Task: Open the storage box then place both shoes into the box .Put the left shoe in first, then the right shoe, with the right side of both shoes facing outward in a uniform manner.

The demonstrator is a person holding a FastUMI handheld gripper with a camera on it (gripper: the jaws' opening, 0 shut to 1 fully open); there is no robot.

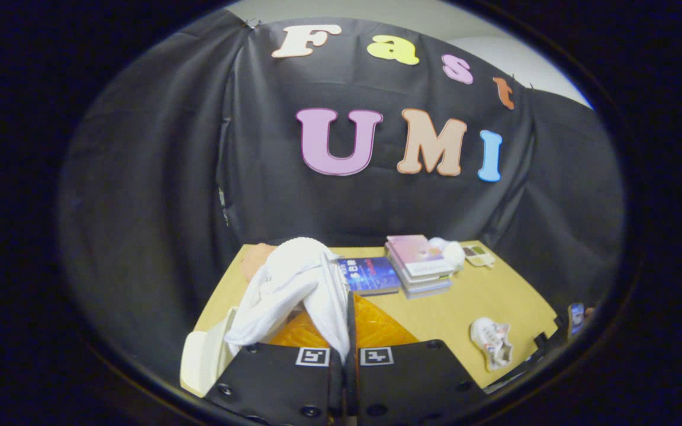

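Observation:
My gripper point(344, 355) is shut on a white shoe point(293, 284), pinching its fabric edge between the two fingers. The shoe hangs raised and tilted, just ahead of the fingers. Under it stands the orange storage box point(379, 328), seen from above, and the shoe hides most of the box's left half. A white panel point(199, 355), apparently the box's lid or door, sits left of the fingers. The second white shoe point(492, 343) lies on its side on the tan table point(465, 302), to the right of the box and apart from it.
Beyond the box lie a blue book point(370, 273) and a stack of books point(421, 266) with a white bundle point(450, 248) and a small card point(478, 254) behind. A pinkish object point(255, 257) peeks out behind the held shoe. A phone point(576, 316) shows at the table's right edge.

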